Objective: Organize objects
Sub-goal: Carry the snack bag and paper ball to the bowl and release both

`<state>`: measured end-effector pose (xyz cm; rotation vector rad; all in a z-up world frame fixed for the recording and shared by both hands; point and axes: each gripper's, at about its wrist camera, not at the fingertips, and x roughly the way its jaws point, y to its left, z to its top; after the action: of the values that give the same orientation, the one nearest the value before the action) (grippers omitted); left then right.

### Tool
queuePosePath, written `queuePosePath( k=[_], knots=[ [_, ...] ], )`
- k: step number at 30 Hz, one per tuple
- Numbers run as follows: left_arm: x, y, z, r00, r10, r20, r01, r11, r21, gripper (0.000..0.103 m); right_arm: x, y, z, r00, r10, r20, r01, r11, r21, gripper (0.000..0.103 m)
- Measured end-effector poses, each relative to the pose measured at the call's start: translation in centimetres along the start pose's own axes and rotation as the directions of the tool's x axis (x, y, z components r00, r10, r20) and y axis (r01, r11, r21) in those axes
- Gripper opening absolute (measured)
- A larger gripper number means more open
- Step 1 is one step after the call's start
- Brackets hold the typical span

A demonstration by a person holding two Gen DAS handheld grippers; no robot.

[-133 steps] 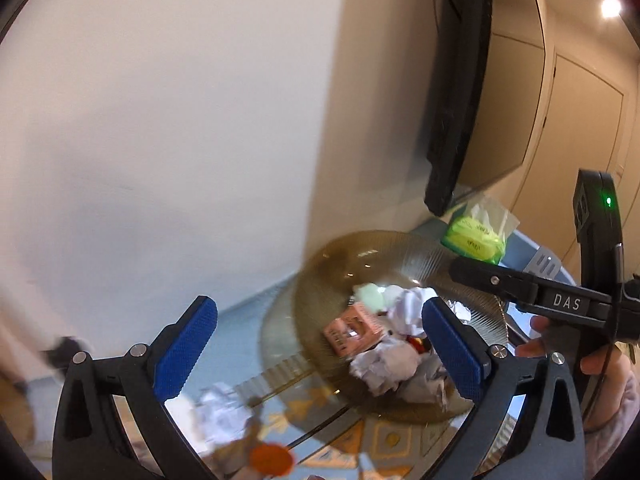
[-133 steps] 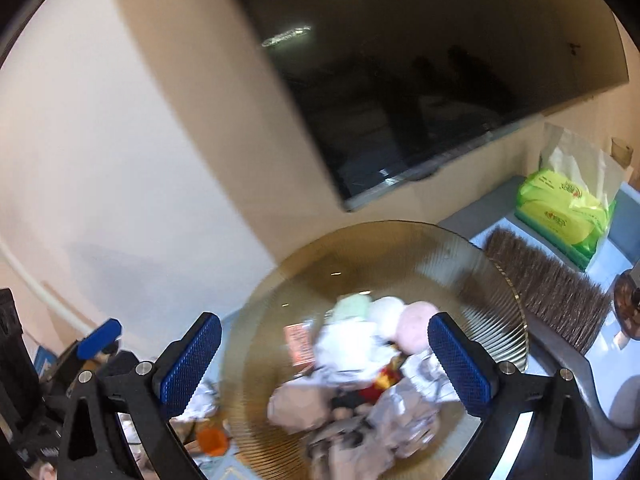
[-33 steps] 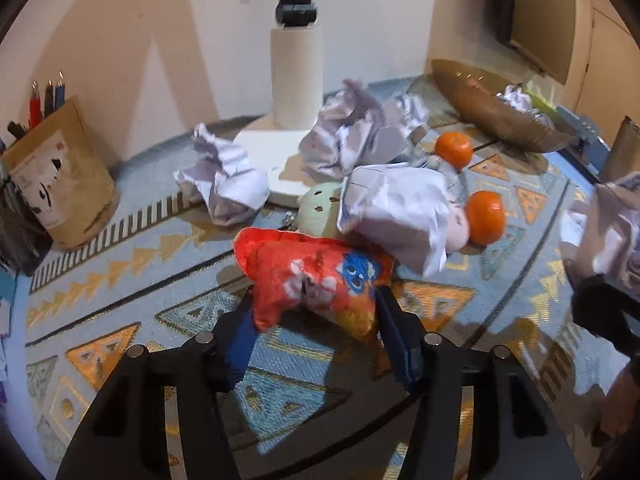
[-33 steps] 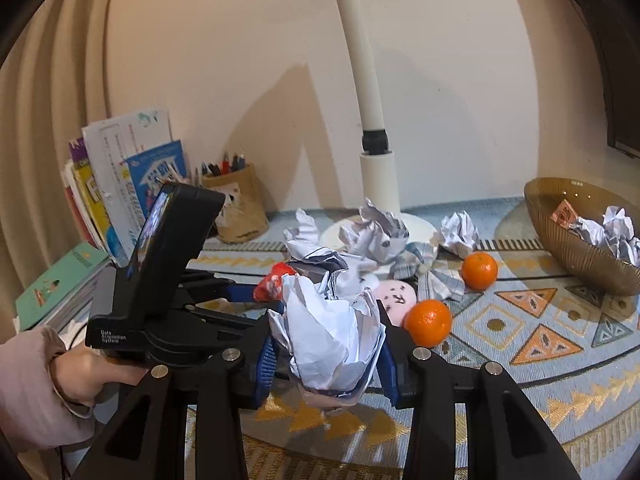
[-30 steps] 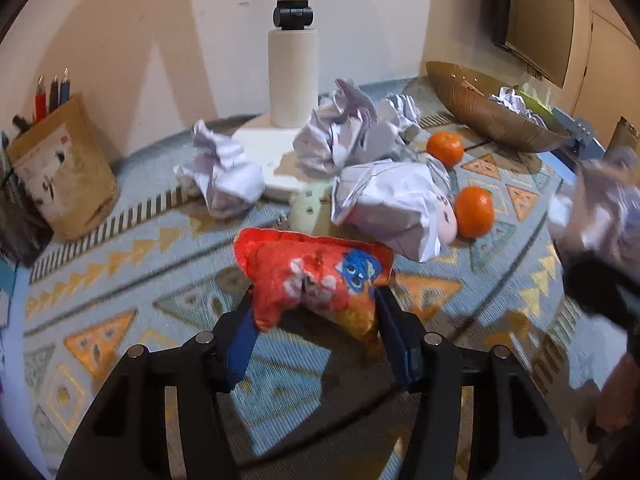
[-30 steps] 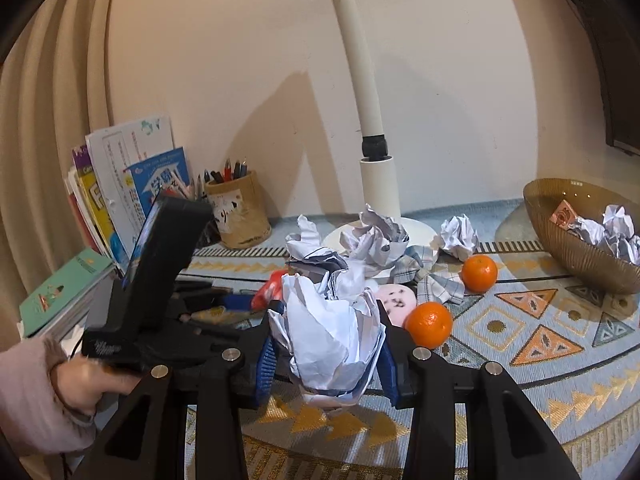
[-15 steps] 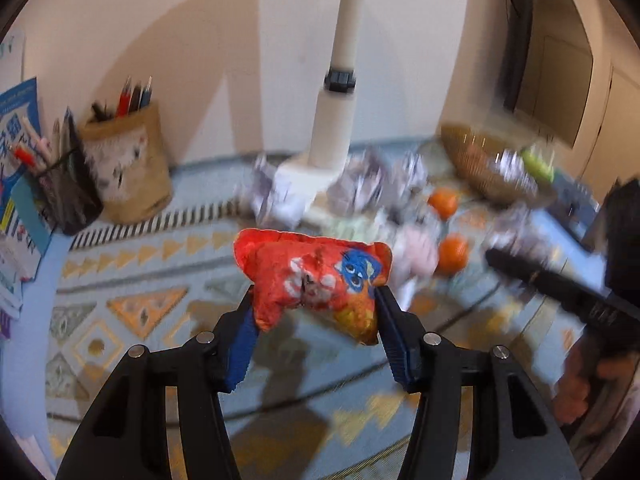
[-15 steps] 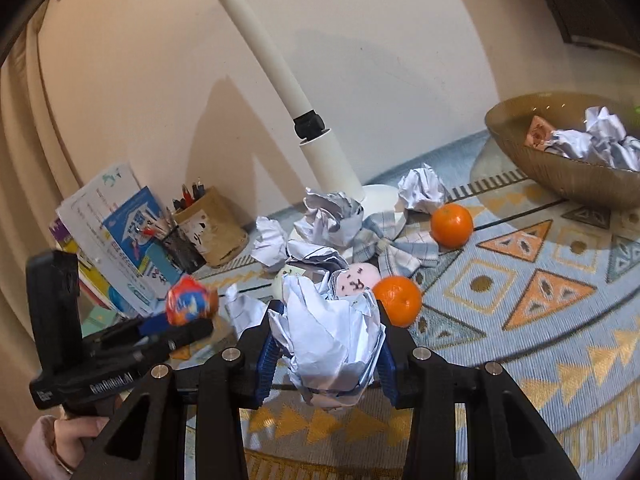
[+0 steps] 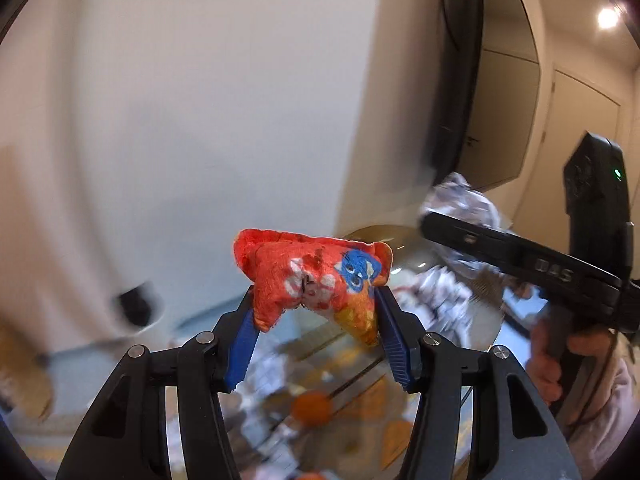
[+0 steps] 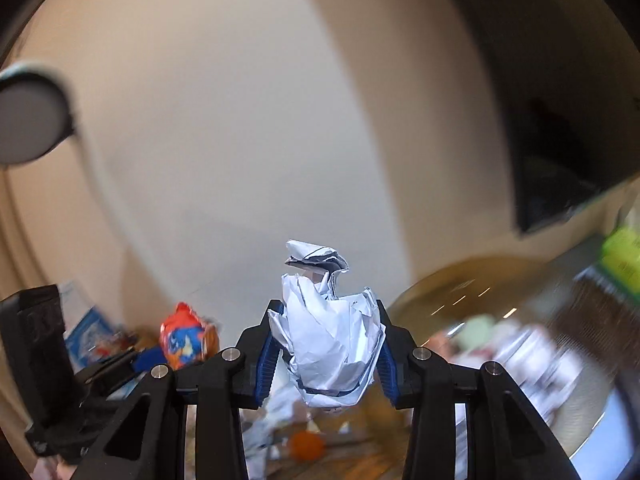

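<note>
My left gripper [image 9: 314, 334] is shut on a crumpled red snack wrapper [image 9: 312, 280] with a blue cartoon face, held in the air. My right gripper [image 10: 326, 356] is shut on a crumpled white paper ball [image 10: 330, 336]. The amber glass bowl [image 10: 452, 280] lies low on the right in the right wrist view, with blurred paper and pale round items in it. From the left wrist camera the bowl [image 9: 376, 234] shows behind the wrapper, and the right gripper with its paper ball [image 9: 460, 200] hangs over it. The red wrapper [image 10: 186, 338] also shows at the left of the right wrist view.
An orange [image 10: 306, 445] and loose crumpled paper lie on the patterned mat below, all blurred. A dark wall-mounted screen [image 10: 560, 120] hangs at the right. A round lamp head [image 10: 28, 120] sits upper left. A green packet [image 10: 622, 256] lies at the far right. A hand [image 9: 552, 364] holds the right tool.
Both grippers have lifted off the mat and swung right toward the bowl, still holding the wrapper and the paper ball. The views now face the wall and are blurred by motion.
</note>
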<state>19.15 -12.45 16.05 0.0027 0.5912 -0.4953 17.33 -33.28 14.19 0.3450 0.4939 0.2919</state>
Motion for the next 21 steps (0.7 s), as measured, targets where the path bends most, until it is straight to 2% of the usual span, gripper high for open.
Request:
queuePosePath(
  k=[3,5,6,7,8,9,10,12,16,19,21],
  knots=[
    [4.0,-2.6,0.7,0.999,-0.030,-0.031,0.032,0.999,0.041,0.054,1.7,-2.5,1.5,0.999,-0.028,-0.039,0.029,1.000,0.012,0.041],
    [6.7,-4.1,0.4,0.997,-0.034,-0.069,0.038,0.997,0.061,0.059,2.9,-3.8,2.1,0.996,-0.053,-0.067,0.054,0.998,0.010,0.042],
    [7.9,-4.5,0.2,0.995,-0.042,-0.086,0.046,0.997,0.056,0.063,3.6,-4.6,2.4,0.992,-0.084,-0.091,0.086,0.996,0.018,0.058],
    [9.2,-4.8,-0.1,0.992,-0.057,-0.111,0.062,0.997,0.040,0.070,4.2,-5.6,2.6,0.987,-0.114,-0.112,0.119,0.992,0.037,0.092],
    [9.8,-4.9,-0.3,0.988,-0.081,-0.132,0.085,0.996,0.026,0.079,4.6,-6.3,2.6,0.982,-0.131,-0.136,0.139,0.989,0.054,0.103],
    [11.0,-5.1,-0.5,0.976,-0.113,-0.188,0.116,0.993,0.005,0.101,4.9,-7.2,2.6,0.978,-0.143,-0.153,0.156,0.985,0.077,0.103],
    [11.4,-5.2,-0.7,0.972,-0.119,-0.201,0.120,0.993,-0.005,0.102,5.0,-8.0,2.6,0.978,-0.138,-0.154,0.155,0.982,0.104,0.103],
    [11.1,-5.4,-0.8,0.977,-0.100,-0.188,0.105,0.994,0.014,0.103,4.8,-9.6,2.2,0.984,-0.106,-0.144,0.130,0.976,0.173,0.103],
    [9.5,-5.9,-0.7,0.982,-0.082,-0.172,0.093,0.994,0.058,0.103,4.3,-11.4,1.8,0.985,-0.098,-0.142,0.133,0.955,0.266,0.103],
    [7.5,-5.3,0.0,0.985,-0.070,-0.157,0.079,0.995,0.055,0.103,3.9,-11.0,1.8,0.986,-0.089,-0.141,0.125,0.953,0.275,0.103],
    [5.3,-4.4,0.1,0.988,-0.056,-0.141,0.063,0.997,0.044,0.103,3.1,-9.5,2.0,0.987,-0.084,-0.139,0.116,0.964,0.240,0.103]
  ],
)
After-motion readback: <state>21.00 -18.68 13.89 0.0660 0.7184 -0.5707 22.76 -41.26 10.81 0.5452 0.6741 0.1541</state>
